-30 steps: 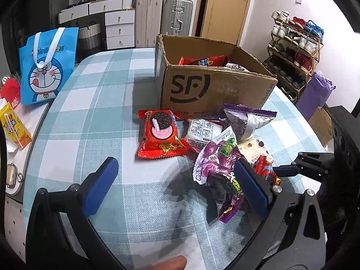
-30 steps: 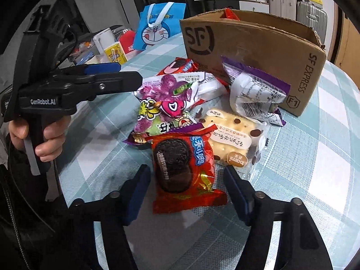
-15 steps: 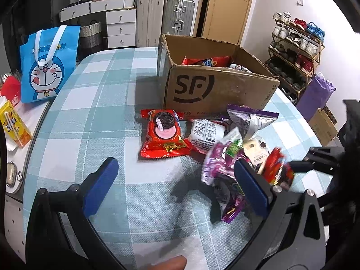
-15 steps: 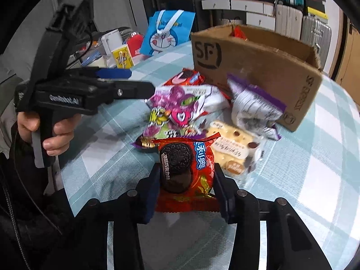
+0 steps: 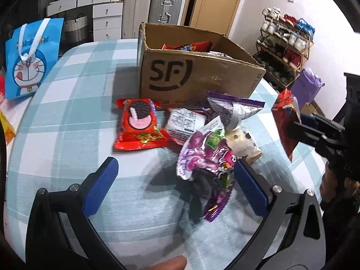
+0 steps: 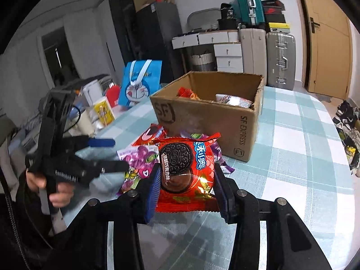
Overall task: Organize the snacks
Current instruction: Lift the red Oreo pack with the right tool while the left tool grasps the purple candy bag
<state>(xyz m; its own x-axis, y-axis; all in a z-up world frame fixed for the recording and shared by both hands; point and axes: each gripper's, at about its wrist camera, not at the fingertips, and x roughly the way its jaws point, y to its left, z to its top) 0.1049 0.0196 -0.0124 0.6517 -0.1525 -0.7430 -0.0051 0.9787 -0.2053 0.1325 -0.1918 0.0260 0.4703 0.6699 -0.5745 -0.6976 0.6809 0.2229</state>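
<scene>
My right gripper (image 6: 186,180) is shut on a red Oreo packet (image 6: 186,168) and holds it in the air above the table; it also shows in the left wrist view (image 5: 284,121). My left gripper (image 5: 175,180) is open and empty, low over the table by a purple candy bag (image 5: 207,159). A second red Oreo packet (image 5: 138,123), a white packet (image 5: 185,121), a purple-and-silver bag (image 5: 231,110) and a biscuit packet (image 5: 243,144) lie in front of the open SF cardboard box (image 5: 191,74), which holds a few snacks.
A blue Doraemon bag (image 5: 31,58) stands at the table's left edge, beside a yellow box (image 6: 103,112). The checked tablecloth (image 5: 67,117) covers a round table. Suitcases, drawers and a shoe rack stand beyond it.
My right gripper closed on the red Oreo packet and lifted it off the table, up and toward the box. My left gripper stayed open and barely moved.
</scene>
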